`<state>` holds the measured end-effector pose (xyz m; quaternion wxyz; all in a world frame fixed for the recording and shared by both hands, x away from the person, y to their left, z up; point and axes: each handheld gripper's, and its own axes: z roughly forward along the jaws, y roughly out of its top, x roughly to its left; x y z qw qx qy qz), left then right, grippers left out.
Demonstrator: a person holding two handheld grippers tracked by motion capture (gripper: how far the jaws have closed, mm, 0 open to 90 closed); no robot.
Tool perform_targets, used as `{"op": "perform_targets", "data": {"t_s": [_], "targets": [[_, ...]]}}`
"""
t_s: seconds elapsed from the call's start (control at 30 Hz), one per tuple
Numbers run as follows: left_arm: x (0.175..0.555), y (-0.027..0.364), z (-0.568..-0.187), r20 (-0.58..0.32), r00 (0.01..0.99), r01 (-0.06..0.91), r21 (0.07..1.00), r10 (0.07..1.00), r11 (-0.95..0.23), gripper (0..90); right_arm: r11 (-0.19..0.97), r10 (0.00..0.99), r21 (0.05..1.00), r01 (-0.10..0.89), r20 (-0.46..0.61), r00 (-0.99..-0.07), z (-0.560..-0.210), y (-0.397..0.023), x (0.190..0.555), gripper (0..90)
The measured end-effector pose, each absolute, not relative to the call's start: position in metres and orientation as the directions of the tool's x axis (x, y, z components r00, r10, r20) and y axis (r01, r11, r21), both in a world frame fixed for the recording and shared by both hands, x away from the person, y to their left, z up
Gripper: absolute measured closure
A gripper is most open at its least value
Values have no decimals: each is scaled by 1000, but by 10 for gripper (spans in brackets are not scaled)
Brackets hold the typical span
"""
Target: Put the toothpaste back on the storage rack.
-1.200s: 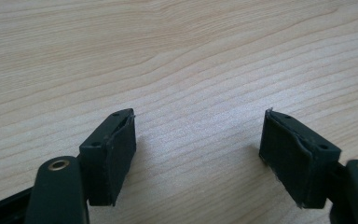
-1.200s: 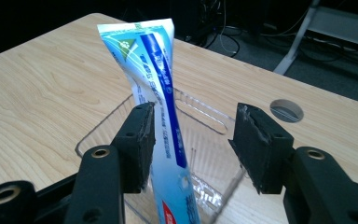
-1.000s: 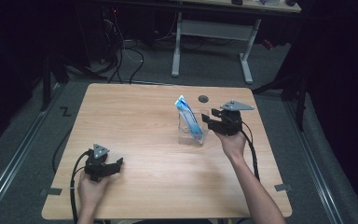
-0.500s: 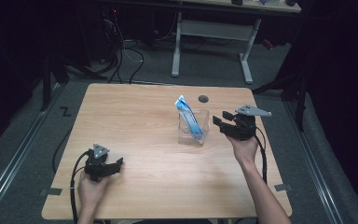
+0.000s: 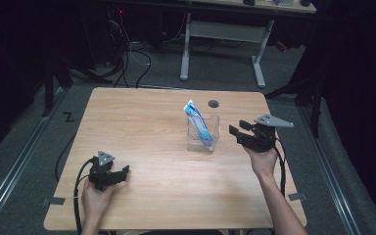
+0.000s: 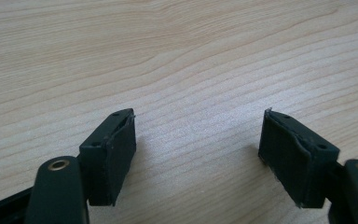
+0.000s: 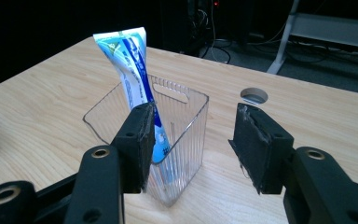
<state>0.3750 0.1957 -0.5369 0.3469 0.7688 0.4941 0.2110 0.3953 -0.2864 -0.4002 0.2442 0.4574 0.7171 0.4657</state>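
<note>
A blue and white toothpaste tube [image 5: 199, 125] [image 7: 137, 84] stands leaning inside a clear plastic bin [image 5: 202, 133] [image 7: 182, 135] near the middle of the wooden table [image 5: 166, 156]. My right gripper [image 5: 237, 133] [image 7: 193, 142] is held just right of the bin, its jaws open and empty, pointing toward it. At the table's front left my left gripper [image 5: 122, 171] [image 6: 198, 154] rests low over bare wood, open, with nothing between its pads.
A round cable hole [image 5: 213, 104] [image 7: 254, 95] sits in the tabletop behind the bin. A white desk frame [image 5: 220, 44] and cables stand on the dark floor beyond the table's far edge.
My right gripper has drawn back to the right, away from the bin, with its jaws empty. The tube stays standing in the bin. The left gripper has not moved.
</note>
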Motion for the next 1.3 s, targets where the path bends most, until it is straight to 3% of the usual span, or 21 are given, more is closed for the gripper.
{"op": "perform_targets", "data": {"t_s": [1.3], "targets": [[375, 197, -537, -25, 423, 615, 742, 906, -266, 274, 90, 892, 884, 459, 133, -431, -419, -310, 358, 484]]}}
